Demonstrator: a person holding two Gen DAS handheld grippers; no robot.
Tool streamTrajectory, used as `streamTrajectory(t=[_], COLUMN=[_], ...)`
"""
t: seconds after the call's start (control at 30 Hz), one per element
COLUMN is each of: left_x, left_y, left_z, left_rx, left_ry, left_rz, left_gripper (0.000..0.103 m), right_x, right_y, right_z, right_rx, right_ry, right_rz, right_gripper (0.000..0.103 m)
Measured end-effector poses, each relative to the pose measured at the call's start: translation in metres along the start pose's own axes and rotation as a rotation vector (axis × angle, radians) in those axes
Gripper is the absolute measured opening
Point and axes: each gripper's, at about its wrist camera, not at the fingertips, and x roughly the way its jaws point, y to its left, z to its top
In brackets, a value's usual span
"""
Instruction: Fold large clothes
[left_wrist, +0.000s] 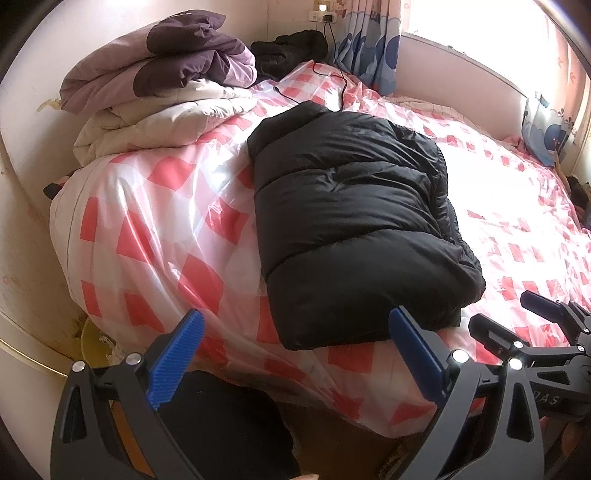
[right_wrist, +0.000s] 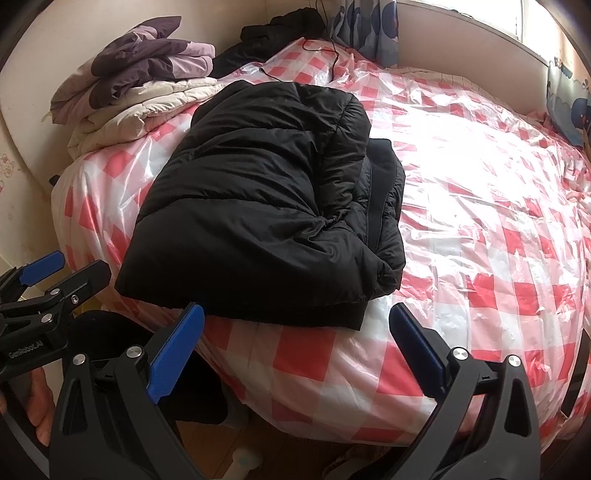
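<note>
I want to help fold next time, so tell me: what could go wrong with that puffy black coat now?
1. The coat lies with its hem near the bed's edge; a pull toward the person could slide it off the slick plastic cover.
2. It is puffy, so a fold may spring open.
3. Both the left claw and the right claw are open and empty; a shallow pinch may catch only the top layer.

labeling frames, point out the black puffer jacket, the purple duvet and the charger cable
black puffer jacket (left_wrist: 343, 206), left wrist view, quilted back panel
purple duvet (left_wrist: 162, 62), left wrist view, top fold
charger cable (right_wrist: 334, 61), right wrist view, middle stretch
</note>
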Motion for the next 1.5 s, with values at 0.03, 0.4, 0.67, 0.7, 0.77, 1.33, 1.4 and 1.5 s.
streamTrajectory(t=[0.03,0.4,0.67,0.7,0.77,1.33,1.4,1.5], left_x=[0.0,0.004,0.011,0.01,0.008,-0.002,-0.003,-0.003], left_y=[-0.001,-0.002,-0.006,-0.006,-0.006,-0.01,-0.01,-0.009], left_z=[-0.001,-0.001,-0.002,-0.002,-0.002,0.003,0.004,0.006], left_rx=[0.001,0.001,0.021,0.022,0.02,0.033,0.025,0.024], left_ry=[-0.002,0.009,0.056,0.055,0.05,0.024,0.027,0.029], left_rz=[-0.001,-0.01,-0.005,-0.009,-0.01,0.011,0.005,0.011], left_gripper=[0.096,0.096,0.096,0.096,0.096,0.096,0.096,0.096], right_x=[0.001,0.003,0.003,0.003,0.003,-0.005,-0.006,-0.007], right_y=[0.0,-0.004,-0.007,-0.007,-0.006,-0.012,-0.013,-0.016], right_z=[0.0,-0.001,-0.001,-0.002,-0.002,-0.004,-0.004,-0.004], right_rx=[0.001,0.012,0.015,0.015,0.015,0.022,0.022,0.027], right_ry=[0.002,0.013,0.012,0.012,0.012,0.003,0.001,-0.001], right_rz=[0.0,0.003,0.003,0.004,0.003,0.001,0.0,-0.003], right_gripper=[0.097,0.097,0.097,0.097,0.097,0.097,0.097,0.097])
